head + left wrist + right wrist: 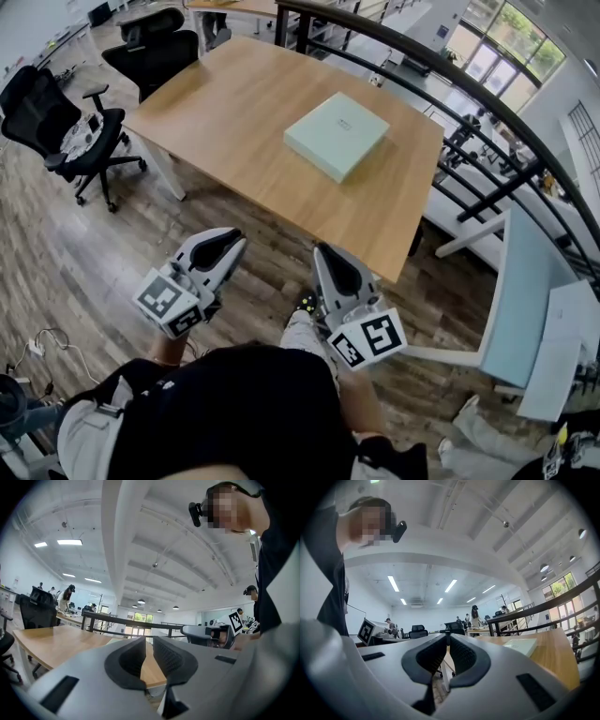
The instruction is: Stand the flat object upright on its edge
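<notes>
While the flat pale-green box [336, 135] is lying on its broad face on the wooden counter [216, 112], a little toward the far right side, both grippers are hanging back from it. It is sitting turned cornerwise to the counter's edges. In the right gripper view the box [520, 645] is showing as a thin pale slab, low on the counter top, off to the right of the fingers.

Coming back toward the person, the left gripper [228, 242] and the right gripper [324, 253] are both hovering over the wood-plank floor [103, 244]. They are sitting short of the counter's near edge and well apart from the box. Both are pointing toward the counter, side by side with a gap between them.

The left gripper's fingers [127, 660] are clenched together with nothing between them. The right gripper's fingers [465, 657] are clenched the same way, gripping nothing either.

Further out, two black office chairs [70, 127] are standing left of the counter, and a dark railing [450, 89] is curving past its far right side.
</notes>
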A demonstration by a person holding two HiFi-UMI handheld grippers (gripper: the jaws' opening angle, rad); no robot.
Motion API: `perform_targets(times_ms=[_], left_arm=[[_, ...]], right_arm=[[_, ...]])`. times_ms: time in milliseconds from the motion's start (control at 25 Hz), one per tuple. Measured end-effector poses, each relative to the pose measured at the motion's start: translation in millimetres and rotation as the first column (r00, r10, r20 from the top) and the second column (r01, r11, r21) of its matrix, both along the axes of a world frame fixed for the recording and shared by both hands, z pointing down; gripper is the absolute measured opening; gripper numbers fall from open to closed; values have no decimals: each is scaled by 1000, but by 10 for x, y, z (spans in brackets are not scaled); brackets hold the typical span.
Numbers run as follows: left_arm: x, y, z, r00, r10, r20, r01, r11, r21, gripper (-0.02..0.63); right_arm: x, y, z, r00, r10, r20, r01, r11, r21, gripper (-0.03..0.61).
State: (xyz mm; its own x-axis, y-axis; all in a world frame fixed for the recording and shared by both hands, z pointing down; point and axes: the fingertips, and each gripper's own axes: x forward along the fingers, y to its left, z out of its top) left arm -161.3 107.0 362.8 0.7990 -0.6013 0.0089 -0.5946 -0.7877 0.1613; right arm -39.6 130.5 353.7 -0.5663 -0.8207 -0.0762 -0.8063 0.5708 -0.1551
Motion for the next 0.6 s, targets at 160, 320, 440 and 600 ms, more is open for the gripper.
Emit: perform_targets(times_ms=[160, 320, 440, 600], left_arm=[[58, -197, 8, 1000, -16, 7, 16, 1000, -3, 57], [119, -369, 29, 999, -28, 22, 28, 1000, -3, 57], [148, -505, 47, 999, -33, 32, 33, 999, -1, 57], [198, -686, 49, 998, -39, 49, 39, 999, 1, 57]], right_arm=[[31, -203, 11, 999, -32, -19, 32, 999, 2, 32], [92, -404, 21, 999, -39, -15, 39, 999, 3, 32], [116, -542, 47, 999, -44, -9, 44, 999, -2, 32], [188, -713, 52, 999, -50, -4, 50, 999, -4, 32]])
